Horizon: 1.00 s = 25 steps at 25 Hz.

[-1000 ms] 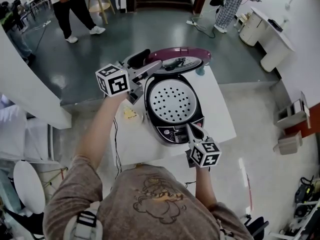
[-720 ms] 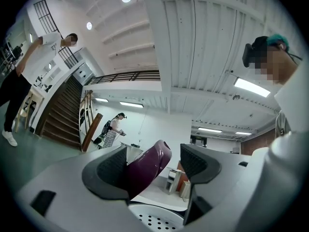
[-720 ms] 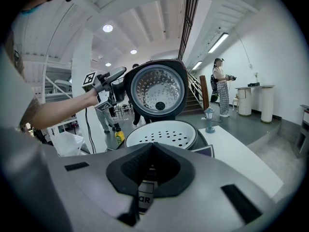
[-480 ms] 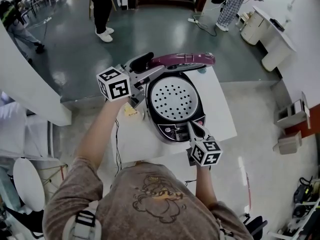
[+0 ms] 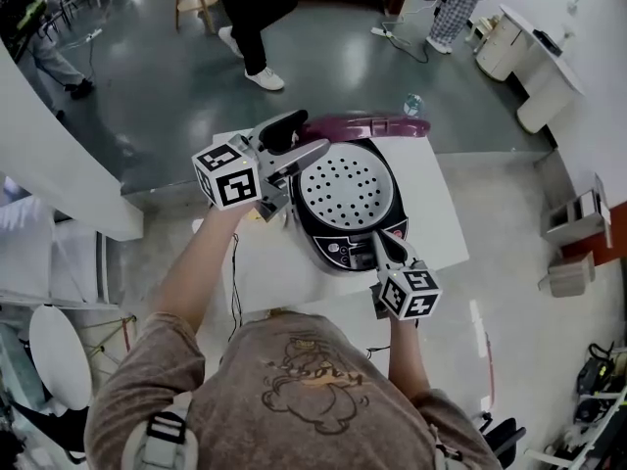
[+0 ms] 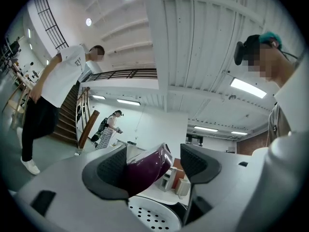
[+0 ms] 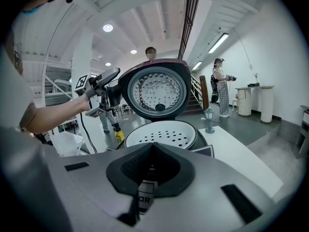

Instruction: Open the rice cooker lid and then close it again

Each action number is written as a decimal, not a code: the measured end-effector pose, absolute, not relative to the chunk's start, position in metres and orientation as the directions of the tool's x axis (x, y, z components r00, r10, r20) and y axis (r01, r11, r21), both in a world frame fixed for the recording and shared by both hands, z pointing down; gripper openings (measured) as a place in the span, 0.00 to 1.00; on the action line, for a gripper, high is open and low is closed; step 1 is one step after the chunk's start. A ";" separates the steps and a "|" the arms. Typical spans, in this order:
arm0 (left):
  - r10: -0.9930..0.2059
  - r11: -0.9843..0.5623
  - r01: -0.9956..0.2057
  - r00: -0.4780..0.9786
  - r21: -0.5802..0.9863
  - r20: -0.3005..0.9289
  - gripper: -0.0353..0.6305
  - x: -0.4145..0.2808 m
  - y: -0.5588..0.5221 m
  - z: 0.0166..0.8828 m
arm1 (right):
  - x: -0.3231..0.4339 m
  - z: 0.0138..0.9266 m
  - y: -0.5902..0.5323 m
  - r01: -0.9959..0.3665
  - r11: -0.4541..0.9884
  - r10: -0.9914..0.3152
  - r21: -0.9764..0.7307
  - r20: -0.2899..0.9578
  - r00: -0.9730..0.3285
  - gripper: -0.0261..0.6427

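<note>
Left gripper (image 6: 153,154) jaws parted, the lid (image 6: 145,172) rim loose between them (no clamp). The lid stands upright at the far side of the rice cooker (image 5: 343,251). Right gripper (image 7: 153,151) clenched and empty at the near panel. To close, press the rim down evenly.

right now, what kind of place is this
Probably a big open lab or workshop hall, not a home kitchen: the rice cooker sits on a small white table on a wide polished floor, with a staircase behind and other people standing about.
</note>
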<state>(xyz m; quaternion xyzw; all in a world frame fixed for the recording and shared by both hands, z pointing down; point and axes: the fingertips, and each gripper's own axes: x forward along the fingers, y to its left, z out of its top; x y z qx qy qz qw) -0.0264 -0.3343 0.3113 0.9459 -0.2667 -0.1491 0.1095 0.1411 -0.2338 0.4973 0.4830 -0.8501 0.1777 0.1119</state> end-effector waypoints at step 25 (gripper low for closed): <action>-0.508 -0.841 -0.450 0.847 0.301 -0.155 0.57 -0.006 -0.289 0.351 | 0.142 0.497 -0.233 -0.860 0.477 -0.783 -0.181 0.357 -0.509 0.04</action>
